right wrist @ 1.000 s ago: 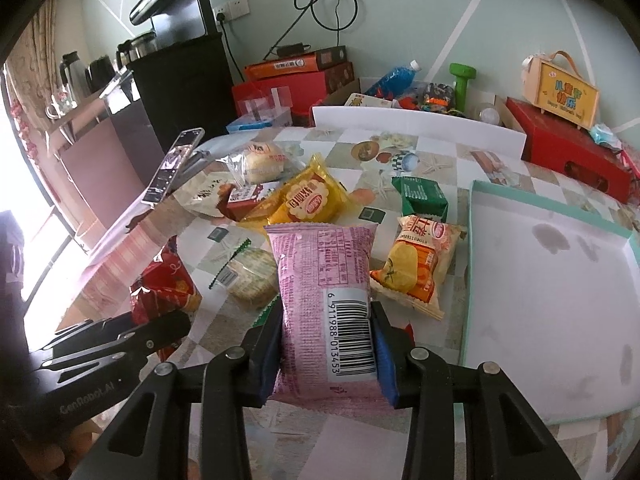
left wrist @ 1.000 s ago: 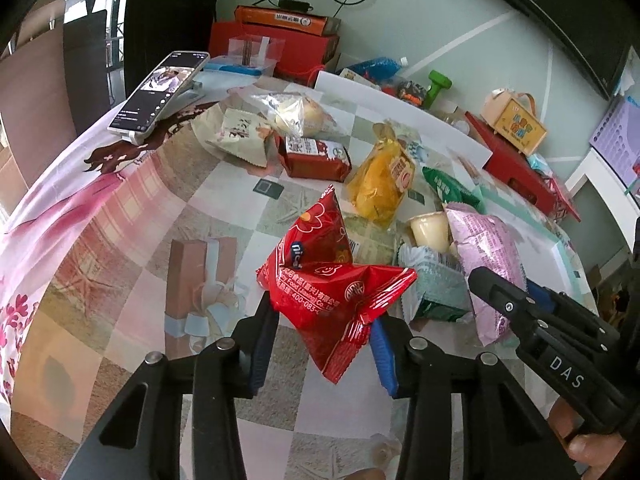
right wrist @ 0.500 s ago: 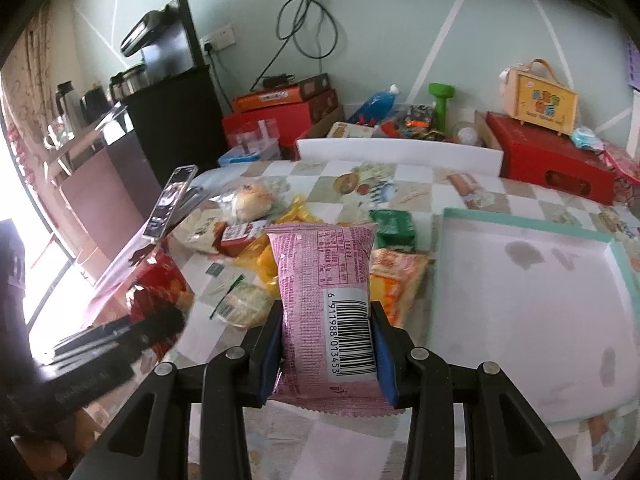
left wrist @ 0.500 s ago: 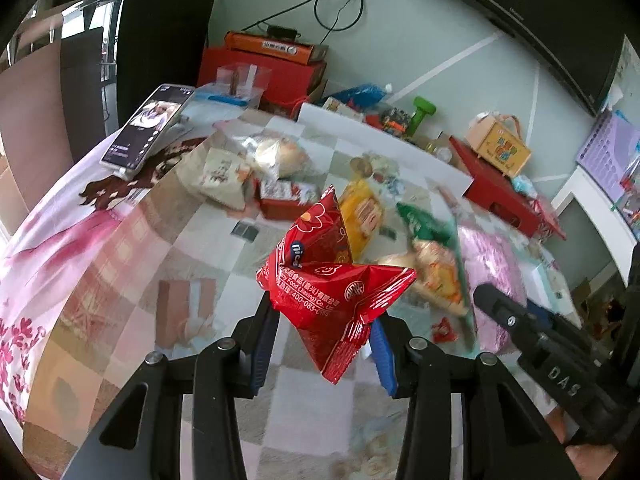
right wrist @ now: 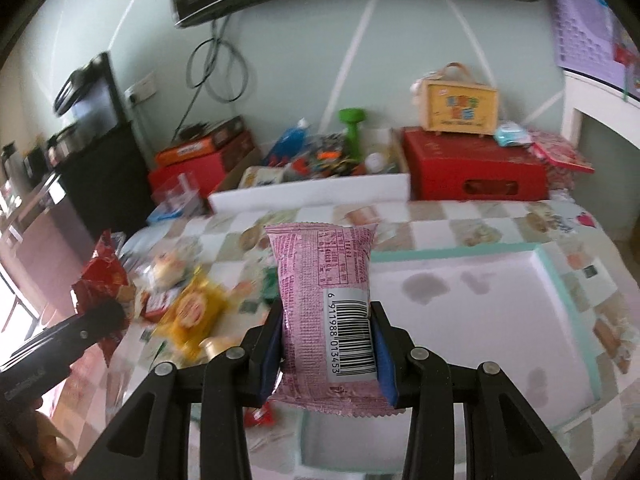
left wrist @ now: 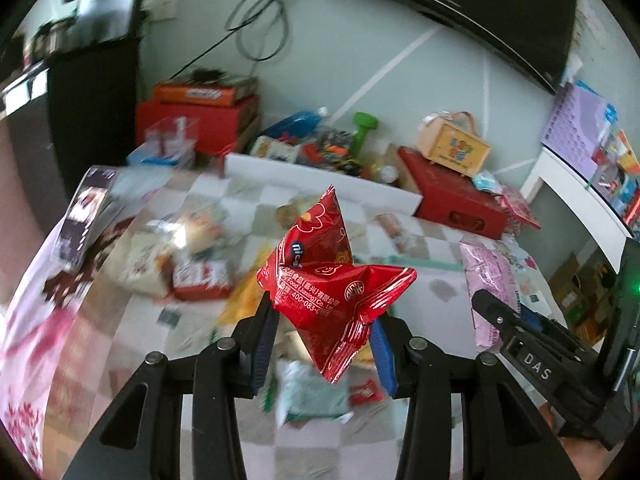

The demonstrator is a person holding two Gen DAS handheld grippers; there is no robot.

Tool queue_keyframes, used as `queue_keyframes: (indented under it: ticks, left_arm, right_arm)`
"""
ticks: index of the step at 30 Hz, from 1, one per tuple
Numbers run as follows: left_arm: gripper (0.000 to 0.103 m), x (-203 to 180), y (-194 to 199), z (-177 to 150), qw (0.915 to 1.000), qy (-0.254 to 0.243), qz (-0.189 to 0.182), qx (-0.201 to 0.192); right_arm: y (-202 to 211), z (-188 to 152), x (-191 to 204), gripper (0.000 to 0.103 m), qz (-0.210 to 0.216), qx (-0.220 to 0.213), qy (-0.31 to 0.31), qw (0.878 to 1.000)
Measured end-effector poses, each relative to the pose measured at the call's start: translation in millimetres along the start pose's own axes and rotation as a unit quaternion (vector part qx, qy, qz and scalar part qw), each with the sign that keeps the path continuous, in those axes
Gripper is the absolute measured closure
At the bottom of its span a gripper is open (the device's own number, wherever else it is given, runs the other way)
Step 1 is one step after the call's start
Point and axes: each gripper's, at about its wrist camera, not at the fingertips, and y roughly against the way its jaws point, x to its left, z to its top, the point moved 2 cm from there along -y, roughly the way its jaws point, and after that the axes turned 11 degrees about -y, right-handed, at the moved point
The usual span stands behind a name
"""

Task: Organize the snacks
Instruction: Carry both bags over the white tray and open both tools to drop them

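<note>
My left gripper [left wrist: 323, 346] is shut on a crumpled red snack packet [left wrist: 328, 284], held up above the checked tablecloth. My right gripper [right wrist: 327, 354] is shut on a pink snack packet [right wrist: 325, 292] with a barcode, held upright over the near-left corner of the white tray with a teal rim [right wrist: 564, 280]. In the left wrist view the pink packet [left wrist: 492, 276] and the right gripper's black body show at the right. In the right wrist view the red packet [right wrist: 102, 276] and the left gripper's body show at the left. Loose snacks lie blurred on the table below.
A yellow packet [right wrist: 192, 308], a bun in clear wrap [right wrist: 168, 272], a small red box [left wrist: 202, 276] and a green packet [left wrist: 308, 396] lie on the table. A phone [left wrist: 86, 212] leans at the left edge. Red boxes [right wrist: 476, 172] and clutter line the far side.
Both grippers have risen with their packets and swung right. The table snacks now sit lower and farther away in both views, and the white tray has come nearer under the pink packet.
</note>
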Motion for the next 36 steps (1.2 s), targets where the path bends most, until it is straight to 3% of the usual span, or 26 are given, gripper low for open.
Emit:
queue_keyframes:
  ticks: [9,20,28,36]
  left_arm:
    - [0.058,-63.3,-30.0,33.3,0.9969,-0.059,-0.051,-0.009]
    - [0.058,-132.7,-86.2,35.2,0.9877,-0.129,-0.087,0.019]
    - [0.058,-168.0,-123.3,17.6,0.9806,-0.16,-0.1,0.053]
    - [0.057,-171.7,-143.0,7.8,0.9792,-0.159,-0.098,0.079]
  right_arm:
    - [-4.9,25.5,-63.3,0.06,-0.056,-0.022,-0.062,0.996]
    - [-16.5,30.3,-145.7,0.06,-0.161,-0.028,-0.127,0.978]
    - [-33.0,20.3,-174.3,0.06,-0.183,-0.01,-0.15,0.972]
    - [-46.7,13.5,-183.6,0.06,-0.184,0.01,-0.159,0.97]
